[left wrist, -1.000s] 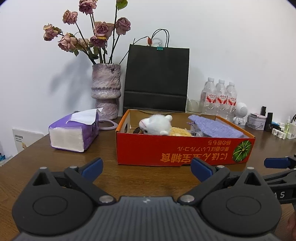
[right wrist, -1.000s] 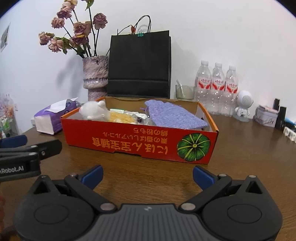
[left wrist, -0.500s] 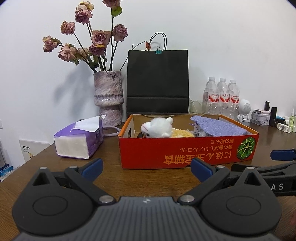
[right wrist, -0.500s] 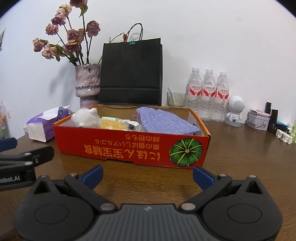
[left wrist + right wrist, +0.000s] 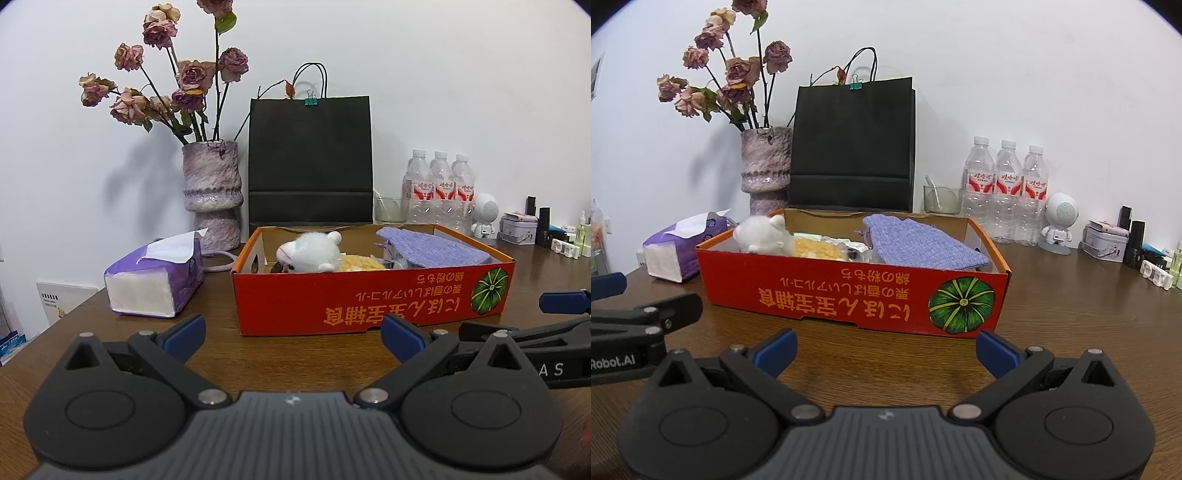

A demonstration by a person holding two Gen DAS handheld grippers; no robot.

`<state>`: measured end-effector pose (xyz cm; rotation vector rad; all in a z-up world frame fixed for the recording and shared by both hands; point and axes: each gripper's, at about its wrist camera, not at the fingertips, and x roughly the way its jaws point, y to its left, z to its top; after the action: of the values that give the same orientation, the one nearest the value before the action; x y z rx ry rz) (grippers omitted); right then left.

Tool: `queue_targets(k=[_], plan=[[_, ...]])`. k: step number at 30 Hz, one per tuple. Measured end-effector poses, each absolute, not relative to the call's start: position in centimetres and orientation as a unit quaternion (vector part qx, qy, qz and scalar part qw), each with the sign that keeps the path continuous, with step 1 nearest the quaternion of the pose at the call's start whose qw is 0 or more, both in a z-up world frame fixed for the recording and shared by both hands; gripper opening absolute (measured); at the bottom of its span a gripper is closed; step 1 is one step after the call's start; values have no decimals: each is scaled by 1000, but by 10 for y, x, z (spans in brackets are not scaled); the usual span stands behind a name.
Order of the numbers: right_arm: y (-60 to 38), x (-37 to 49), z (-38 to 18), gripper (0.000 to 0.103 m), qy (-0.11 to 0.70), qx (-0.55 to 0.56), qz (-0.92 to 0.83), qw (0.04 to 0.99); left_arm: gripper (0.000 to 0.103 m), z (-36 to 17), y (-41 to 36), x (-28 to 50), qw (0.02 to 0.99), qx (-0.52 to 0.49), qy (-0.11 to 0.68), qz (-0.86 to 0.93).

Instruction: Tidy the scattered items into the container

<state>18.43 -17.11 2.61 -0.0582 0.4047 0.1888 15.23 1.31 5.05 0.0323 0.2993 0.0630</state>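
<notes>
A red cardboard box stands on the brown table ahead of both grippers. Inside lie a white plush toy, a yellow item and a purple woven pouch. My left gripper is open and empty, short of the box's front wall. My right gripper is also open and empty, near the box's front. Each gripper shows at the edge of the other's view, the right gripper at the right edge and the left gripper at the left edge.
A purple tissue pack lies left of the box. Behind stand a vase of dried roses, a black paper bag, three water bottles, a glass, a white robot figure and small cosmetics.
Both cameras have dropped lower and tilted up slightly, so the box appears lower in view and less of its inside shows. Both grippers stay open.
</notes>
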Motion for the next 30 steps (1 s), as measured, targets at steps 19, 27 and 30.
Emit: queue_targets(k=[19, 27, 30], plan=[[-171, 185, 26, 103, 200, -29, 93, 975, 103, 51, 14, 152, 988, 14, 151, 28], [-171, 184, 26, 103, 200, -29, 93, 975, 103, 51, 15, 153, 988, 13, 151, 27], [-171, 185, 26, 103, 200, -29, 93, 975, 103, 51, 15, 153, 988, 13, 151, 27]])
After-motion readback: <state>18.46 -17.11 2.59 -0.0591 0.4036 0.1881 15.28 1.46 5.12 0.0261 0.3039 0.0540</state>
